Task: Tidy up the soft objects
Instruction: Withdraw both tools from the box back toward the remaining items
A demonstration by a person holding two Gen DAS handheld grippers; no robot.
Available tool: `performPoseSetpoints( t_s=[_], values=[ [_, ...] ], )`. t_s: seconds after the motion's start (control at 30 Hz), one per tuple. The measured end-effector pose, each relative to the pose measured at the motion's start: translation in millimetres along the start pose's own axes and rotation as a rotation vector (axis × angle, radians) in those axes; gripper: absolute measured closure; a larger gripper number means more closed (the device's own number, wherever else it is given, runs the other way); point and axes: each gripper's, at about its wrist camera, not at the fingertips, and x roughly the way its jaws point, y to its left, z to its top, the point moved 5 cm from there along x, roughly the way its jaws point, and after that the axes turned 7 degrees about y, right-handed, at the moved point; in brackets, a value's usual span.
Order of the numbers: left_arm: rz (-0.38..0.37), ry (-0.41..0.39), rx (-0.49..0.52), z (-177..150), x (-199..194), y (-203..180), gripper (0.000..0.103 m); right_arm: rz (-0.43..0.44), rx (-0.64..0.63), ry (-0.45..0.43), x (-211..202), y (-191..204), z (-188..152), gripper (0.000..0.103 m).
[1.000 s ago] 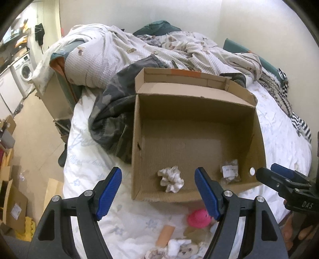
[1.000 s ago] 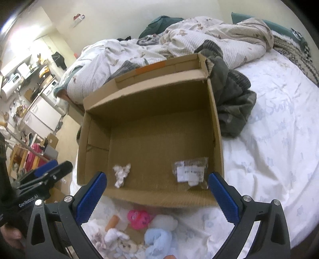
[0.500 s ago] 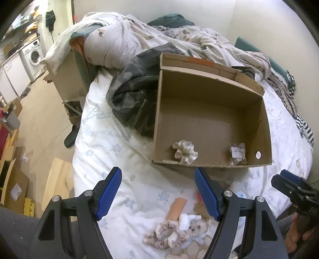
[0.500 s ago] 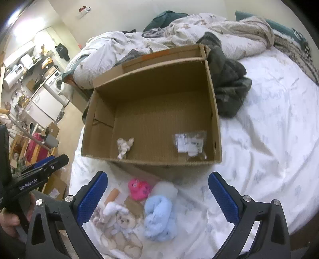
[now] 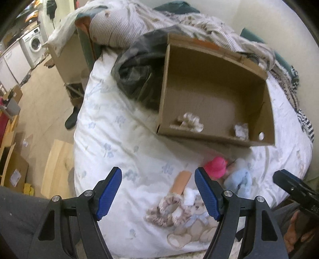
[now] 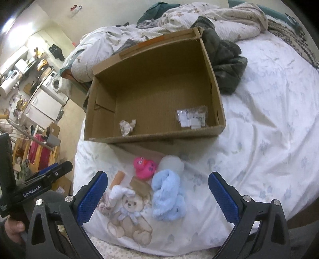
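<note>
Soft toys lie on the bed just short of the cardboard box (image 6: 155, 137): a pink duck (image 6: 144, 167), a blue plush (image 6: 167, 197) and a teddy bear (image 6: 129, 217), with bare sheet to the right tool's (image 6: 157, 196) right. Both tools are spread wide and hold nothing; the toys sit between the right tool's fingers and beside the left tool's (image 5: 157, 192) right finger. Only the right view shows the left tool's side and the labelled clear bag (image 6: 192, 118) clearly.

- Pale plain wall (image 6: 111, 14) behind a bed (image 6: 269, 119) in a white floral sheet.
- Light wooden floor (image 5: 41, 95).
- White washing machine (image 5: 32, 42) at far left.
</note>
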Motion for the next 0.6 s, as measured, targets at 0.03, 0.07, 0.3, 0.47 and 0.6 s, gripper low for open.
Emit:
performPoseSetpoints(
  t_s=[0.03,0.07,0.3,0.47,0.6],
  values=[
    [-0.007,0.017,-0.008,-1.7,3.1,1.4,0.030,-0.003,0.004,0.005,0.8,-0.6,-1.7,0.000],
    [-0.013,0.030,-0.015,-3.5,5.7,2.7,0.030,-0.006,0.010,0.010,1.6,-1.3,-3.0,0.000],
    [-0.039,0.191,-0.044,-16.2,37.0,6.9,0.032,-0.022,0.063,0.041,8.0,-12.7,-6.1,0.000],
    [-0.089,0.355,-0.013,-41.3,65.6,-7.0,0.033,-0.027,0.096,0.069,14.4,-19.4,-8.5,0.000],
    [-0.142,0.343,-0.025,-41.1,64.0,-15.3,0.033,-0.031,0.103,0.085,19.0,-21.4,-8.1,0.000]
  ],
)
